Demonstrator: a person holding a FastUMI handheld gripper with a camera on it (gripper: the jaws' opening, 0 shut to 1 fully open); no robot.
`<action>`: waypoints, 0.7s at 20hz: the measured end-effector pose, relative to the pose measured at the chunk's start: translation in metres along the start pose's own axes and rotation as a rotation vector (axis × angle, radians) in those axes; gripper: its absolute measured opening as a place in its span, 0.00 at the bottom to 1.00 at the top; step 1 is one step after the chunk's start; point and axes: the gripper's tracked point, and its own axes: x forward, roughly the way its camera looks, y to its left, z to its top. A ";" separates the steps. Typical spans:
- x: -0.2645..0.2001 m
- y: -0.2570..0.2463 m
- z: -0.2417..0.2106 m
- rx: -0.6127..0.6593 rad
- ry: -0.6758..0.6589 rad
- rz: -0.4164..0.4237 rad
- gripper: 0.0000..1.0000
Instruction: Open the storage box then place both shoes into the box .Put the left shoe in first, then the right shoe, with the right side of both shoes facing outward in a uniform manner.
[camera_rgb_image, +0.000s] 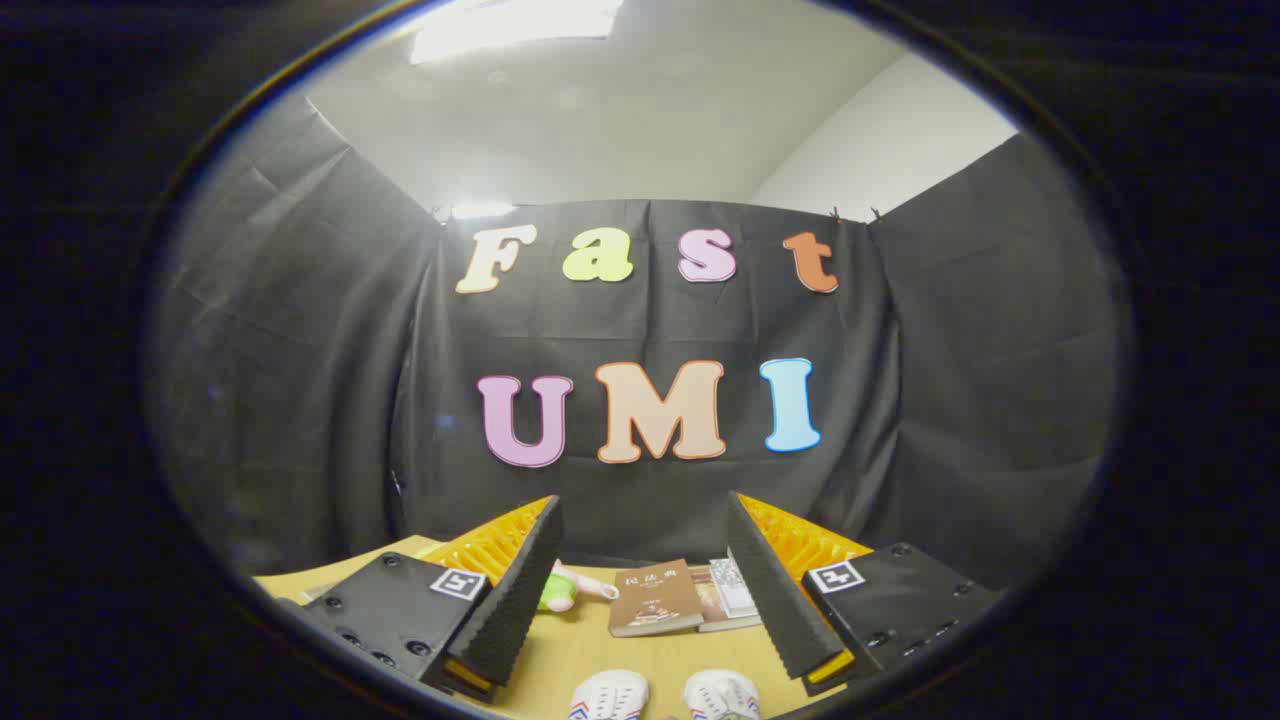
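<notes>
Gripper (645, 590) held high over the table (570, 650), fingers spread wide, nothing between them. It points more at the back cloth than at the work.

Two white shoes (665, 695) sit side by side on the table at 6 o'clock from the fingertips, low and near, toes only in sight; striped trim on each. I cannot tell which is left and which is right from the toes alone.

Beyond the fingers, at 12 o'clock on the table: a brown book (655, 598), with more books (730, 595) just beside it at its 3 o'clock. A green and white bottle-like object (560, 590) lies at the brown book's 9 o'clock, close by the left finger.

Storage box: not located from where I stand, so open or shut, and what it holds, cannot be told.

Risks, as I judge them:
- Going for a shoe first; the box needs opening before anything.
- Picking the wrong shoe first, since the pair look alike.
- Descending with wide fingers could nudge both shoes together and skew their facing.
- Sweeping forward could knock the bottle or books.
</notes>
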 end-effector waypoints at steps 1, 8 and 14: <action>0.000 0.002 0.002 -0.005 -0.009 0.001 1.00; -0.006 0.016 -0.002 -0.037 -0.005 0.028 1.00; -0.009 0.022 -0.008 -0.045 0.011 0.041 1.00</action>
